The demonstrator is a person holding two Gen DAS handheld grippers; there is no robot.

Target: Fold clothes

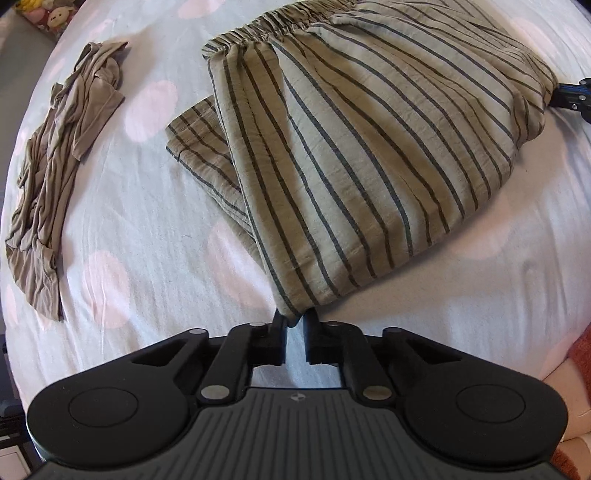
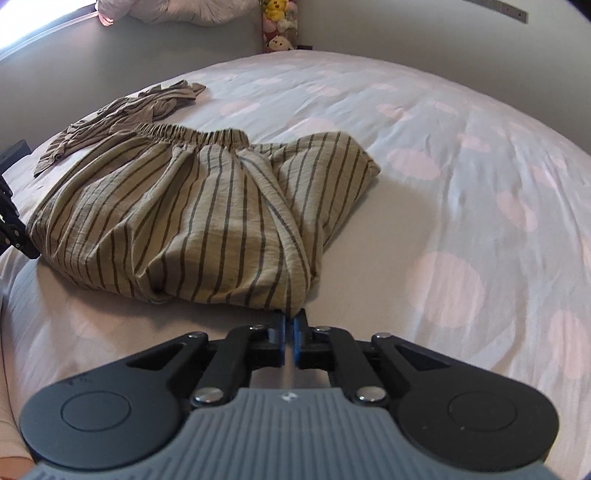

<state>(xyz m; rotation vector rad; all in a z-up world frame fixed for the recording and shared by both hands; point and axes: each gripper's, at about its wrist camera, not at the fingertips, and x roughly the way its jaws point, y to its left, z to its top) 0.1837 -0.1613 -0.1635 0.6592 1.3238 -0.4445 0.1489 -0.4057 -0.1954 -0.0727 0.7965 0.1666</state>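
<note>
1. Left wrist view: striped trousers [image 1: 354, 147] spread in a loose fold over the white bedsheet [image 1: 140, 229] with pale pink dots, elastic waistband at the far edge.
2. Nearest corner of the trousers pinched between the tips of the left gripper [image 1: 295, 320], jaws nearly closed with only that bit of cloth between them.
3. Left of the trousers, well apart: a crumpled brown shirt [image 1: 62, 162], lying long and rumpled on the sheet.
4. At the right corner of the trousers: tip of the other tool, black with blue, touching the cloth at the frame edge.
5. Beyond the shirt, far top left: a few stuffed toys [image 1: 40, 14].
6. Right wrist view: same trousers [image 2: 192, 214] seen from the other side, waistband again at the far edge, a bunched ridge of cloth running toward the camera.
7. End of that ridge clamped in the right gripper [image 2: 290, 318], blue pads almost together, cloth caught between the tips.
8. Behind the trousers, just past the waistband: the brown shirt [image 2: 122, 114].
9. Left of the trousers, touching the far corner: black linkage of the left tool.
10. Well beyond the trousers, by the wall: stuffed toys [image 2: 279, 26] and a pillow [image 2: 177, 9].
</note>
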